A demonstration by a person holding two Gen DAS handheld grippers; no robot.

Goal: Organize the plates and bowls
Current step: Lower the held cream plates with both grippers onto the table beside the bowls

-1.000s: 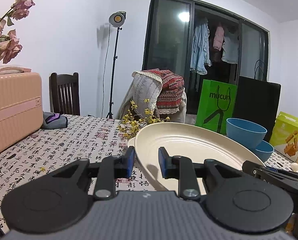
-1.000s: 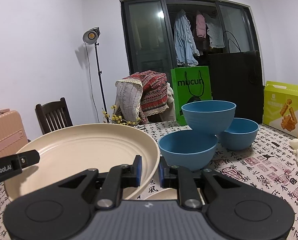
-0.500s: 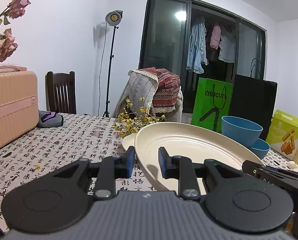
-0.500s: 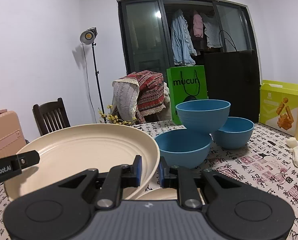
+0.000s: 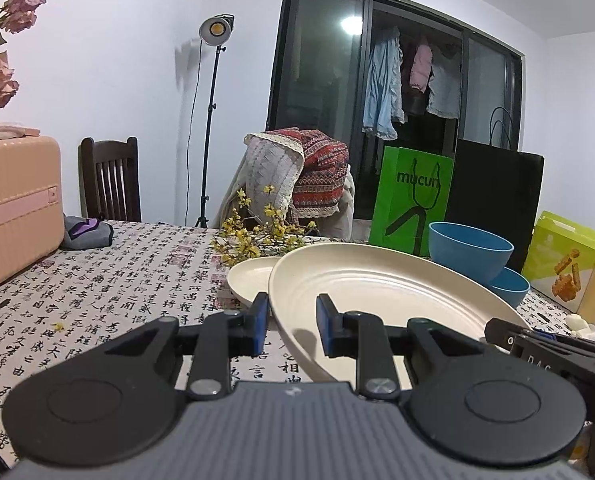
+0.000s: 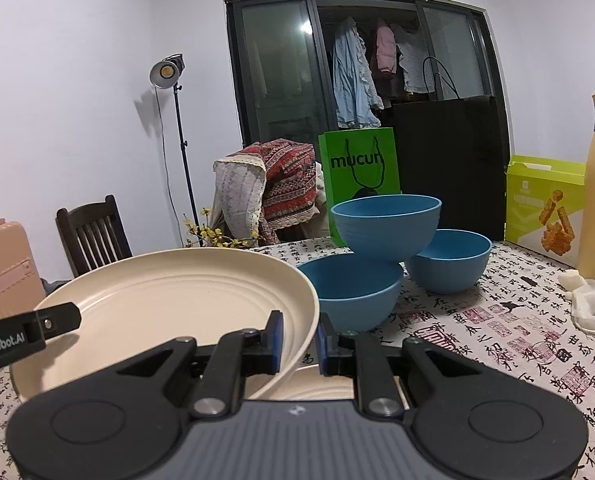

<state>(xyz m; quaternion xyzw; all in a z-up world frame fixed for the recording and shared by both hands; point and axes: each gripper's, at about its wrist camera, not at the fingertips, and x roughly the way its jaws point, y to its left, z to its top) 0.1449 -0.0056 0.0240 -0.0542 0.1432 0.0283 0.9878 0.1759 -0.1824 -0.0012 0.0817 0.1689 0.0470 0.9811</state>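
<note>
Slippage is the main risk: the big plate is held tilted above the table by its rim, clamped at the left by the left gripper and at the right by the right gripper; uneven pull could drop it onto the smaller plate or knock the stacked blue bowls just to the right

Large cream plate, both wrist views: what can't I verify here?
- Left wrist: the large cream plate hides the lowest blue bowl and most of the small cream plate.
- Right wrist: the plate under the large one is mostly covered by the right hand-held gripper.
- Whether the left hand-held gripper pads press the rim: unclear.
- Tablecloth text: too small.
</note>
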